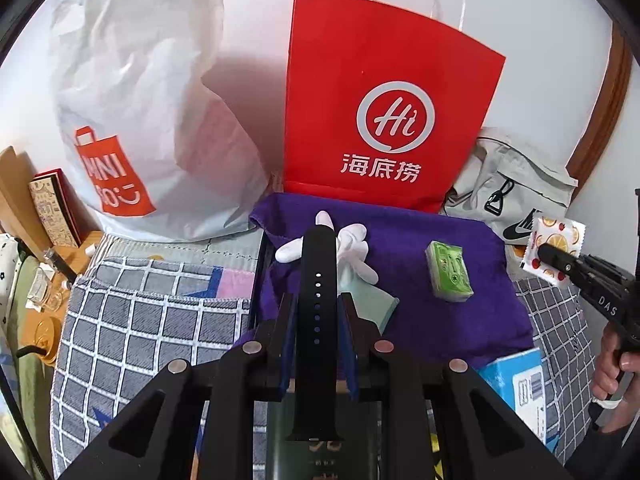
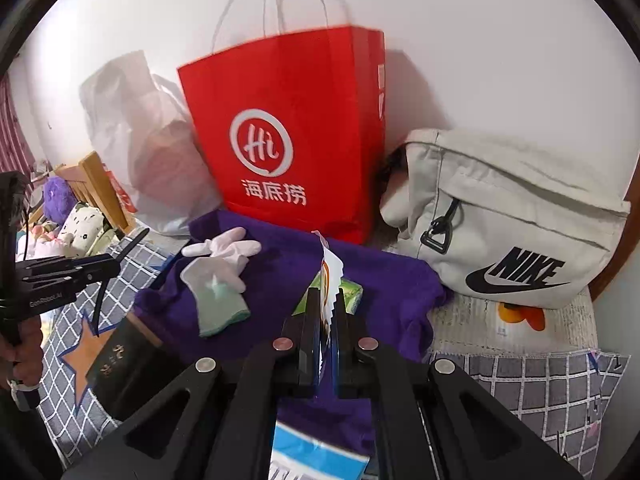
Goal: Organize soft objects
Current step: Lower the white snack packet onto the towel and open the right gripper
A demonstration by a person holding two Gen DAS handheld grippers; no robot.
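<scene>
At the far left of the left wrist view a crinkled white plastic shopping bag [image 1: 132, 120] slumps against the wall. In the lower centre the left gripper [image 1: 318, 308] pinches a smooth black watch strap [image 1: 318, 280] with punched holes, upright over the white glove [image 1: 344, 248] on the fuzzy purple towel [image 1: 460, 312]. The stiff red paper bag [image 1: 384, 108] stands behind; if it is the target, raise each item clear of its rim before letting go. A green tissue pack [image 1: 448, 272] lies right of centre. At the right edge the right gripper [image 1: 550, 252] clamps a flat, zigzag-edged fruit-print sachet [image 1: 554, 246].
</scene>
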